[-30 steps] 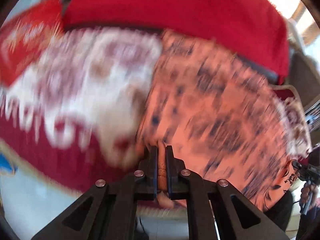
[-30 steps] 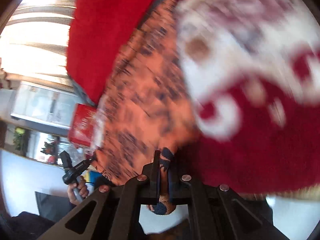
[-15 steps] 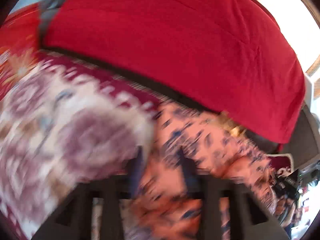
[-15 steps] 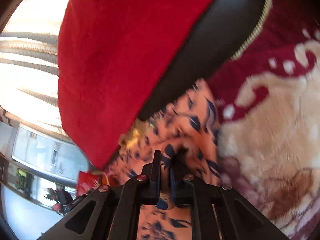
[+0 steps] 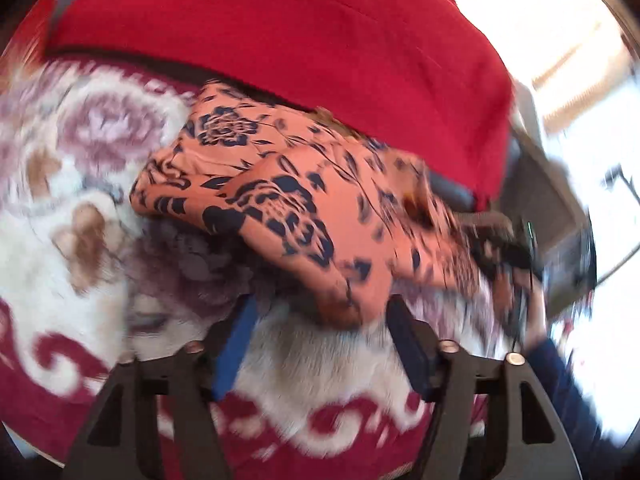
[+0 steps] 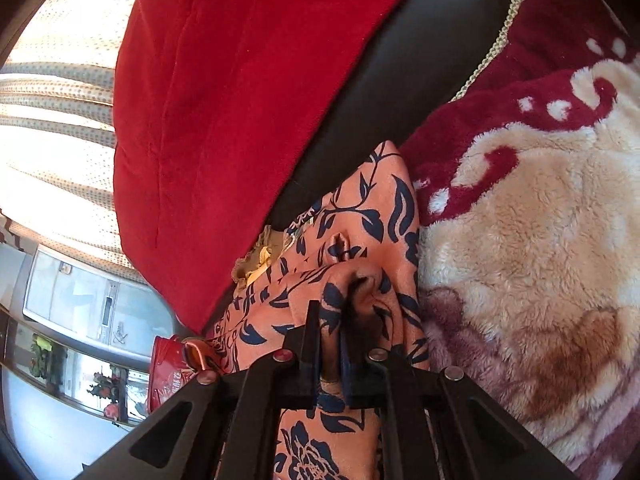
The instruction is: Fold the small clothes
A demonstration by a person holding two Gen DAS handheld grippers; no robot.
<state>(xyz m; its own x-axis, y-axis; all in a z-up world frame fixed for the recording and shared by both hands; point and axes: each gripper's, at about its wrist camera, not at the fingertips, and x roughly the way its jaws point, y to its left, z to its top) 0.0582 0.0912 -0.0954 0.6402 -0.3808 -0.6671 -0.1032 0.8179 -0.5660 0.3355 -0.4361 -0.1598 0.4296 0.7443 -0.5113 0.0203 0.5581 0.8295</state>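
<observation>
left gripper (image 5: 320, 332) jaws just been opening, nothing pinched, orange cloth (image 5: 320, 208) just ahead on the blanket (image 5: 80, 240), right gripper (image 6: 330, 336) clamped on cloth fold

The left gripper (image 5: 320, 322) has just been opening; its 2 fingers stand apart, gripping nothing. The right gripper (image 6: 330, 334) is clamped tight.
</observation>
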